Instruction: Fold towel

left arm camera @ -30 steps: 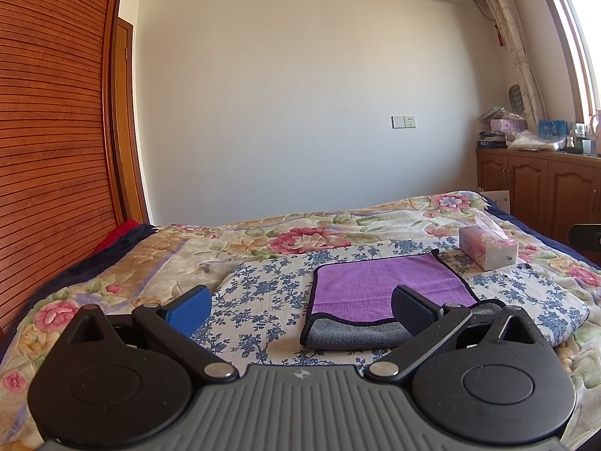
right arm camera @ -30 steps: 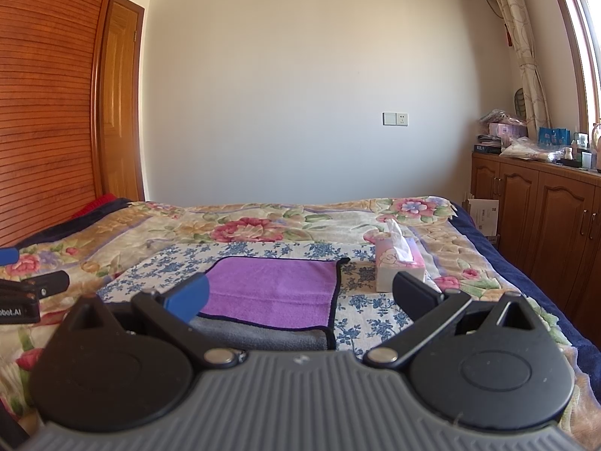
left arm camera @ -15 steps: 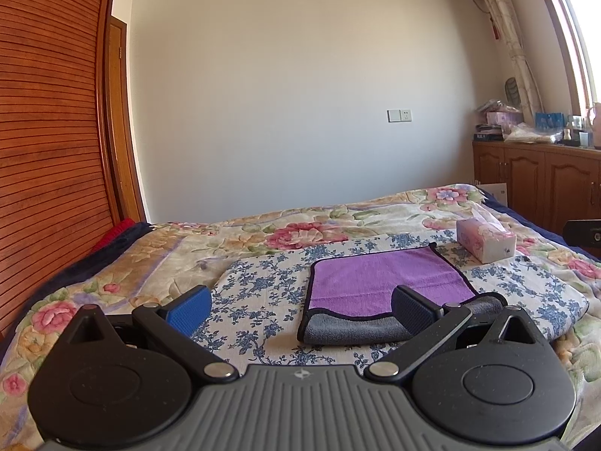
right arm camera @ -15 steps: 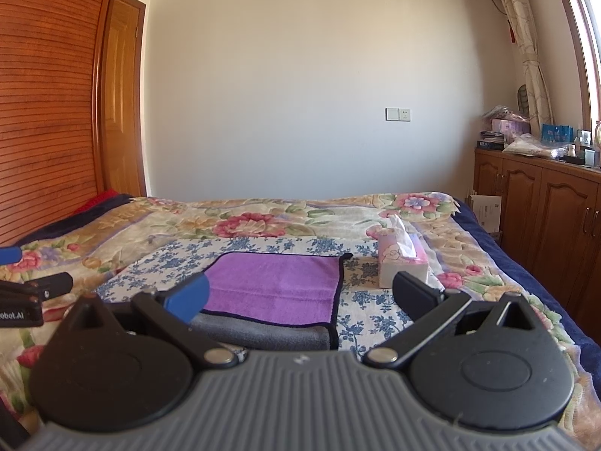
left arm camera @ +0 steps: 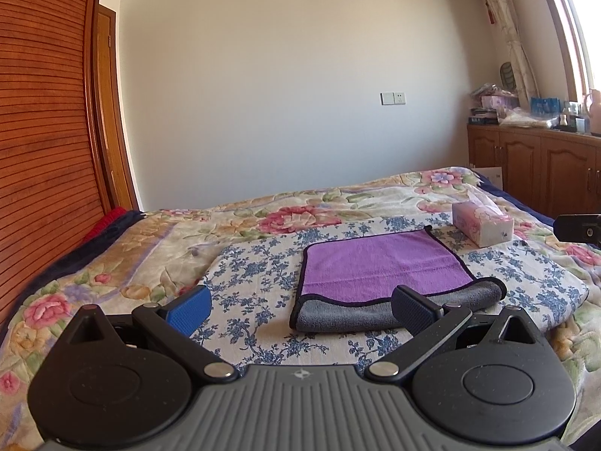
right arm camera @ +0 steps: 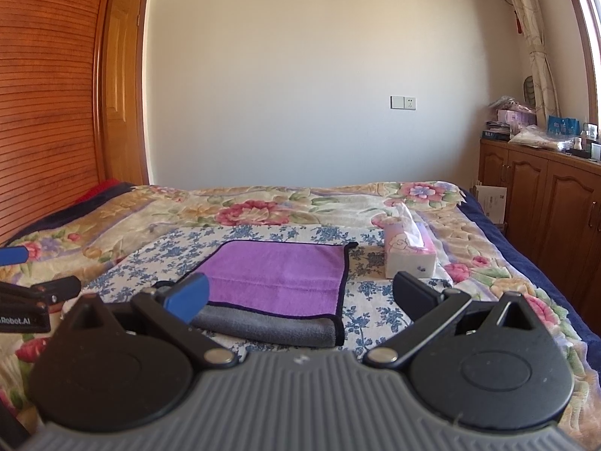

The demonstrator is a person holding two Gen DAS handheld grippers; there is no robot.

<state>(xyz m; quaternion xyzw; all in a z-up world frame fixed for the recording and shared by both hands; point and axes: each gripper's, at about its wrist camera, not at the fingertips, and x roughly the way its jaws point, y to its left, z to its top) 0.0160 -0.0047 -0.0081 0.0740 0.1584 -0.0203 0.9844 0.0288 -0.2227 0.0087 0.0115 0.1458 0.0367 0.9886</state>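
A purple towel (left arm camera: 379, 263) with a grey underside and dark trim lies folded on a blue-flowered white cloth (left arm camera: 255, 274) on the bed. It also shows in the right wrist view (right arm camera: 278, 274). Its grey folded edge faces me. My left gripper (left arm camera: 300, 306) is open and empty, just short of the towel's near edge, left of its middle. My right gripper (right arm camera: 300, 297) is open and empty, in front of the towel's near right part. Neither touches the towel.
A pink tissue box (left arm camera: 482, 227) stands right of the towel, also in the right wrist view (right arm camera: 409, 251). The bed has a floral quilt (left arm camera: 112, 263). A wooden slatted wardrobe (left arm camera: 41, 131) is at left; wooden cabinets (right arm camera: 544, 206) at right.
Both grippers have risen and pulled back slightly, so the towel sits lower and a little farther in view. Both stay open; the towel has not moved.
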